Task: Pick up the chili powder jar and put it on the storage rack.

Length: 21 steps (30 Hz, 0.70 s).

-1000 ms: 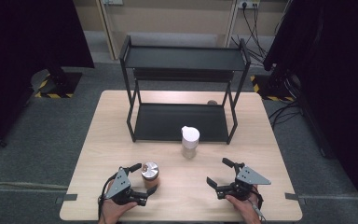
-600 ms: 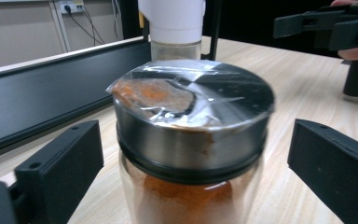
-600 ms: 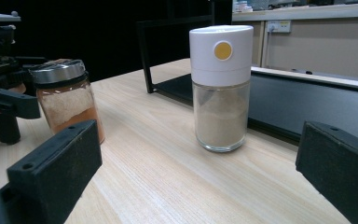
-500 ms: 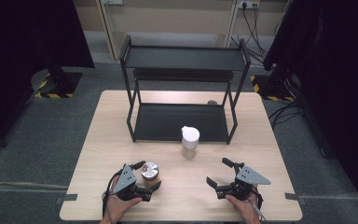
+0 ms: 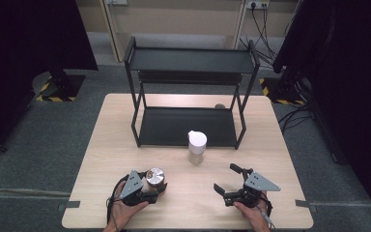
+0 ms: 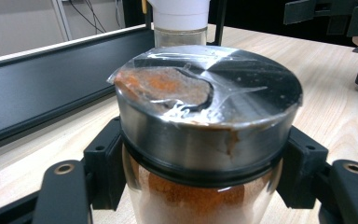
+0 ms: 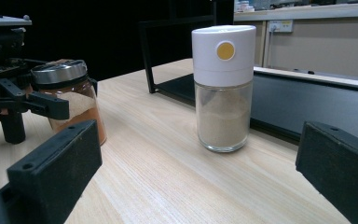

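The left claw [image 5: 158, 186] has just been closing, and now it squeezes the jar of orange powder [image 6: 200, 140] from both sides, just under its shiny metal lid [image 6: 214, 88]. The jar stands on the wooden counter [image 5: 101, 159], near the front edge on the left. The right claw [image 5: 224, 181] is wide apart with nothing in it. A white-topped jar [image 7: 223, 84] stands ahead of it, in front of the black shelf [image 5: 188, 60].
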{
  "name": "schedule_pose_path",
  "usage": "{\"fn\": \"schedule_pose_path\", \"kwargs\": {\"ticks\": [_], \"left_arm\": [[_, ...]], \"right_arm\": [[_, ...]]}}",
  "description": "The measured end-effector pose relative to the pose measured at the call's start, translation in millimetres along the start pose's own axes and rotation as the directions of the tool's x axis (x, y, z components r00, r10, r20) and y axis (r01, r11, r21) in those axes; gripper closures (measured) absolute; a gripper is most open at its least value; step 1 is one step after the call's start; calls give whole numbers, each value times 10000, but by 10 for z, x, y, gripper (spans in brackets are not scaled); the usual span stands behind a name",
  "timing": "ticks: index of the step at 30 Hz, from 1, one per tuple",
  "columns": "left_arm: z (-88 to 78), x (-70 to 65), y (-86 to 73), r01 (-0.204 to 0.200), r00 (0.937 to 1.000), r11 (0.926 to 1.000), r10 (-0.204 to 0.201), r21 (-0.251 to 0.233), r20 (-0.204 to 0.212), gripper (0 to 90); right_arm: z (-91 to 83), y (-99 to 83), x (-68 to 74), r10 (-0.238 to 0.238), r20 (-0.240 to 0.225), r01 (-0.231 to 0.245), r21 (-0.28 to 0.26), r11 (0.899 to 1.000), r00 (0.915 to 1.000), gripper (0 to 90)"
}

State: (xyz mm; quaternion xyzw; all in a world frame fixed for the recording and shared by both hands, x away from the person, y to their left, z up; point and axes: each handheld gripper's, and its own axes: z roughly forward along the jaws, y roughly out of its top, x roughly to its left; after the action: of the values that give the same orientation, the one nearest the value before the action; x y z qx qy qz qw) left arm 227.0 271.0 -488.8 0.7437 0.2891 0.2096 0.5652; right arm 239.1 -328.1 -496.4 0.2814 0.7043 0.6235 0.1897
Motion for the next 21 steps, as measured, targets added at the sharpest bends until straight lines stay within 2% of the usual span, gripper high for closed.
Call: {"fn": "schedule_pose_path", "kwargs": {"ticks": [1, 2, 3, 6, 9, 21], "left_arm": [[-4, 6, 1, 187, 9998, 9998, -187, -30, 22, 306], [-4, 6, 1, 187, 9998, 9998, -187, -30, 22, 306], [-14, 18, 14, 403, 9992, 9992, -402, -69, 51, 306], [-32, 4, 65, 211, 9998, 9998, -211, -63, -64, 306], [-54, 16, 113, 377, 9993, 9992, -378, -143, -71, 306], [-90, 65, 359, 284, 9993, 9994, -289, -199, -247, 306]], "right_arm": [[0, 0, 0, 17, 6, -17, 2, 10000, 10000, 5], [0, 0, 0, 17, 6, -17, 2, 10000, 10000, 5], [3, -2, 2, 26, 18, -27, 12, 10000, 10000, 4], [5, 0, 3, 6, 16, -6, 30, 10000, 10000, 4], [9, -1, 4, -2, 15, 2, 35, 10000, 10000, 5], [11, -1, 3, 23, 23, -24, 51, 10000, 10000, 4]]}}
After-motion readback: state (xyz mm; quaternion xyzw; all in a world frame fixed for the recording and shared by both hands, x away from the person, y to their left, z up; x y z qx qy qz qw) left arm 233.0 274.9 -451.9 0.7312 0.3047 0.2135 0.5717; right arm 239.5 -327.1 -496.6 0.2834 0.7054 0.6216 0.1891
